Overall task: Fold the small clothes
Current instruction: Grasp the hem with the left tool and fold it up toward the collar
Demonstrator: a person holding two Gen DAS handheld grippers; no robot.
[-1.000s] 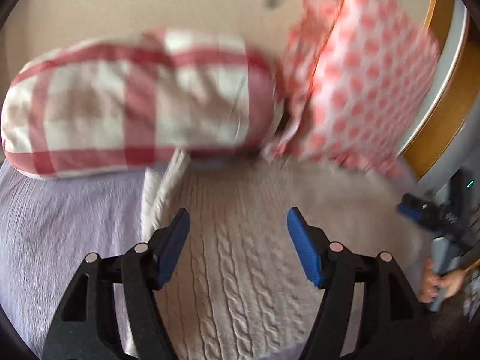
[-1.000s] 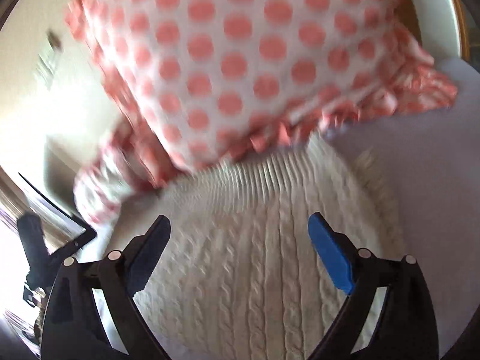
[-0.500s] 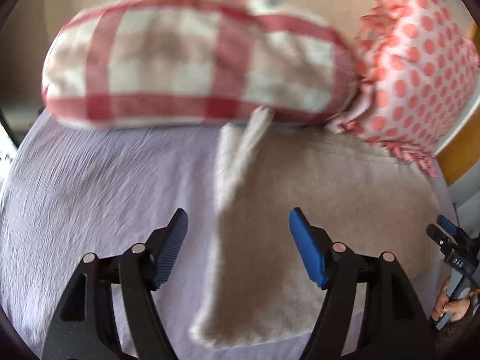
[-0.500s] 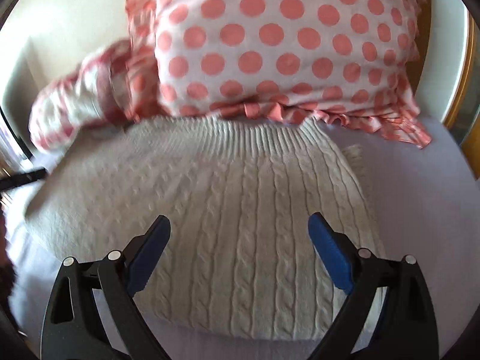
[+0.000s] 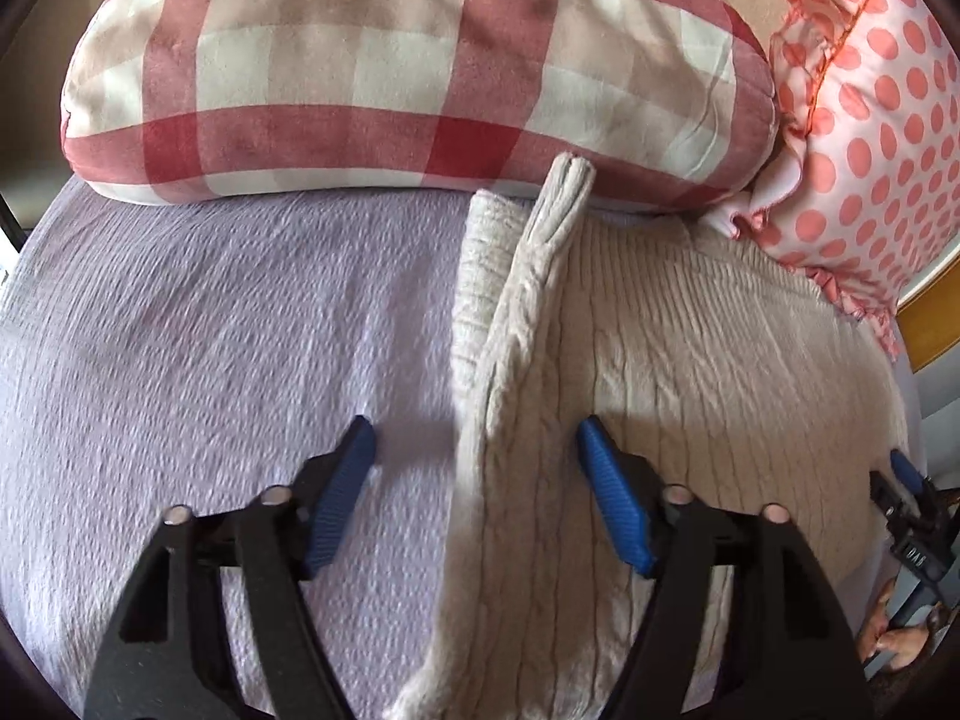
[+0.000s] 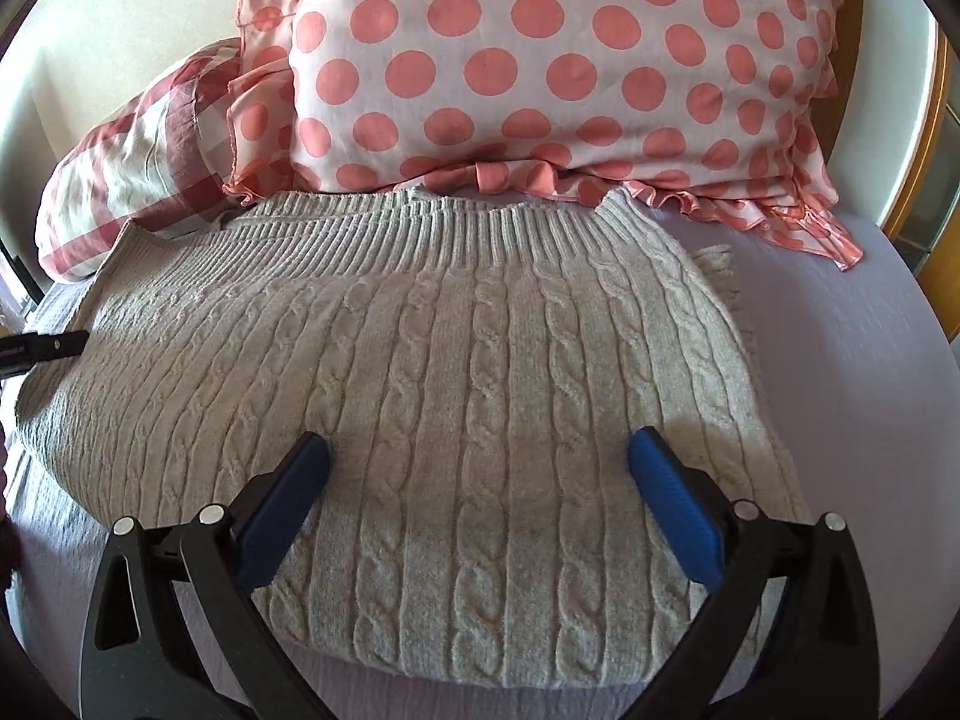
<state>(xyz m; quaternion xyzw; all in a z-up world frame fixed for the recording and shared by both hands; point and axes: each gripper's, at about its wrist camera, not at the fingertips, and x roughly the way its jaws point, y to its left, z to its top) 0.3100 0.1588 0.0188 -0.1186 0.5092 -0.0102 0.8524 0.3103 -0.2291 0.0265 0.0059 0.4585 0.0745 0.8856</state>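
Observation:
A beige cable-knit sweater point(image 6: 480, 372) lies folded on a lilac bedspread point(image 6: 870, 360), its ribbed hem toward the pillows. In the left wrist view the sweater point(image 5: 690, 372) shows a folded sleeve strip point(image 5: 516, 324) along its left edge. My left gripper point(image 5: 477, 480) is open and empty, straddling that left edge just above it. My right gripper point(image 6: 480, 510) is open and empty over the sweater's near half. The right gripper's tip also shows in the left wrist view point(image 5: 906, 486) at the far right edge.
A red-and-white checked pillow point(image 5: 408, 66) and a pink polka-dot pillow point(image 6: 558, 60) lie against the wall behind the sweater. Bare lilac bedspread point(image 5: 210, 360) lies left of the sweater. A wooden bed frame point(image 5: 930, 312) edges the right.
Both grippers have pulled back from the pillows toward the near side. The left gripper also shifted left, from over the sweater's body to its left edge. Both stayed open.

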